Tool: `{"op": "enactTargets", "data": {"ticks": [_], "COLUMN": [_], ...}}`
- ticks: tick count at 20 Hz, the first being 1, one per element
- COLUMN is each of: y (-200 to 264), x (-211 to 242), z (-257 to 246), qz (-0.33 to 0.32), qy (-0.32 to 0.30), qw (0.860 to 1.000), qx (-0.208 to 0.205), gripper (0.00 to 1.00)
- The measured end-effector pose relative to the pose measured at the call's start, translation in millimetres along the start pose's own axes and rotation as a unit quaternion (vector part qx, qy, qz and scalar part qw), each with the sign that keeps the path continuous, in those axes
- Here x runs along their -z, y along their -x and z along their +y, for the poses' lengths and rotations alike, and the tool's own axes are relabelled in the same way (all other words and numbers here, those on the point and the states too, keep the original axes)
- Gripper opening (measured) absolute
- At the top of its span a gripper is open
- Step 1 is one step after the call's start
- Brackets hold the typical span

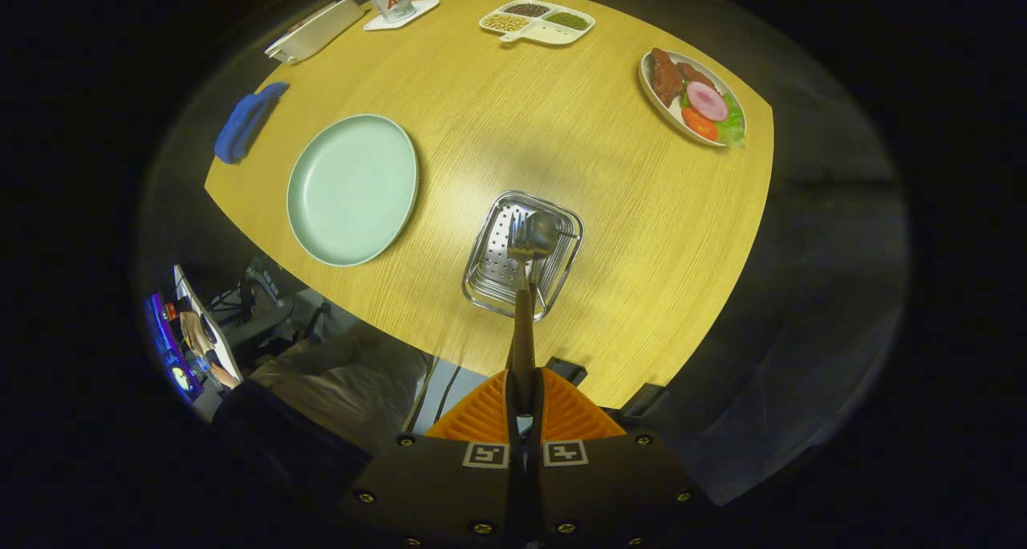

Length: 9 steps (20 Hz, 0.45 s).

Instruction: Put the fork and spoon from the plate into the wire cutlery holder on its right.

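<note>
Fork (520, 248) and spoon (543, 233) are both pinched by their handles between your claw (524, 400) fingers, which are closed narrow on the pair, heads pointing ahead and hanging over the wire cutlery holder (522, 254). The green plate (353, 189) lies bare, off to the left beyond the fingers. You look to be at the carry-and-drop step. Next, line the heads up over the holder's middle, lower until they sit inside the rim, then spread the fingers so both slip free.

Gleaming polished metal on wire cutlery holder (521, 254), fork (520, 248) and spoon (542, 233), showing matt wood-grain surface (513, 115), smooth satin plate (353, 188)
</note>
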State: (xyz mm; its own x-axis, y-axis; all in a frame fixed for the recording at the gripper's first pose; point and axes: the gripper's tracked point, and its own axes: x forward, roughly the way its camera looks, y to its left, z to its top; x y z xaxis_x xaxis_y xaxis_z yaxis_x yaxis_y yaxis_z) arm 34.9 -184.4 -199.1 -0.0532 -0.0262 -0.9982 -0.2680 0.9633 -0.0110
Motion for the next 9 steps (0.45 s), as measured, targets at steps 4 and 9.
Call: {"op": "enactTargets", "data": {"ticks": [4, 9], "y": [-0.8, 9.1], "x": [-1.6, -8.2], "z": [2.3, 0.8], "qz": [0.002, -0.034], "qy": [-0.002, -0.023], "qw": [1.000, 0.999], "qx": [-0.010, -0.016], "gripper": [0.05, 0.11]}}
